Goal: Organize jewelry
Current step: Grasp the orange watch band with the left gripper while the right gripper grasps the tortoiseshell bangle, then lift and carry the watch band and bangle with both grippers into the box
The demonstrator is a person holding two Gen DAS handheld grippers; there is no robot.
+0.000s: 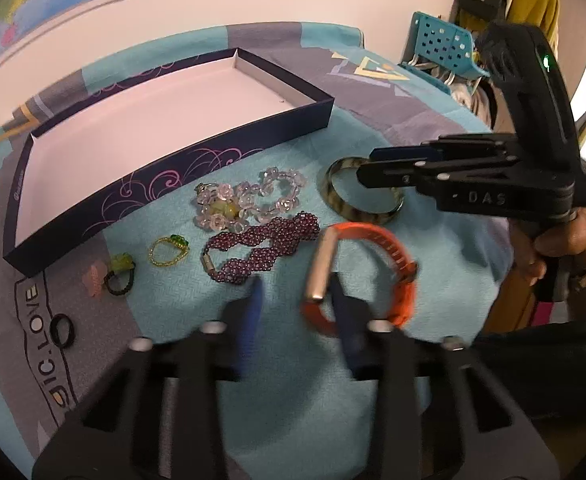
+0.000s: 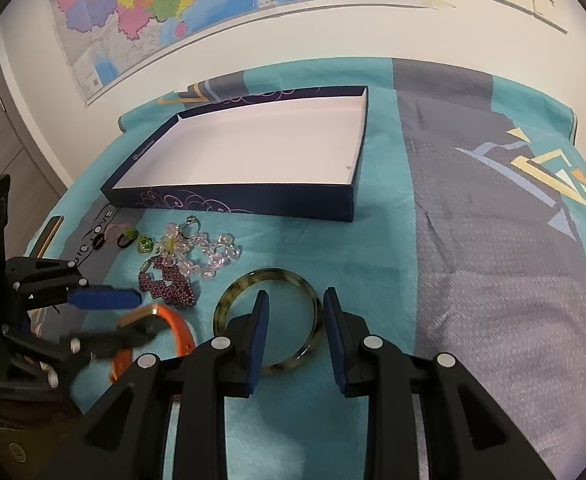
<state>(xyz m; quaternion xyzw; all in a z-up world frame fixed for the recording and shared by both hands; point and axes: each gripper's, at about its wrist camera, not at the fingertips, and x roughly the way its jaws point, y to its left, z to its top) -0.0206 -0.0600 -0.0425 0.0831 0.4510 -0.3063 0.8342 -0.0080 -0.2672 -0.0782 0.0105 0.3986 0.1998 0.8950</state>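
Observation:
An orange bracelet (image 1: 393, 256) with a silver clasp bar (image 1: 320, 268) lies on the teal cloth. My left gripper (image 1: 296, 280) straddles that bar, one finger inside the loop; the pads stand off it, blurred. From the right wrist view, the left gripper (image 2: 147, 314) has the orange bracelet (image 2: 173, 322) between its jaws. A tortoiseshell bangle (image 2: 229, 304) lies flat to the right. My right gripper (image 2: 296, 293) is open astride its right rim, one finger inside the ring. The left wrist view has the right gripper (image 1: 363, 166) over the bangle (image 1: 341, 194).
A shallow dark blue box (image 1: 173, 178) (image 2: 233, 204) with a white floor lies behind the jewelry. A purple beaded bracelet (image 1: 261, 248), a clear crystal bracelet (image 1: 253, 200), a green bead ring (image 1: 169, 252) and small rings (image 1: 119, 278) lie before it. A hand (image 1: 553, 248) holds the right gripper.

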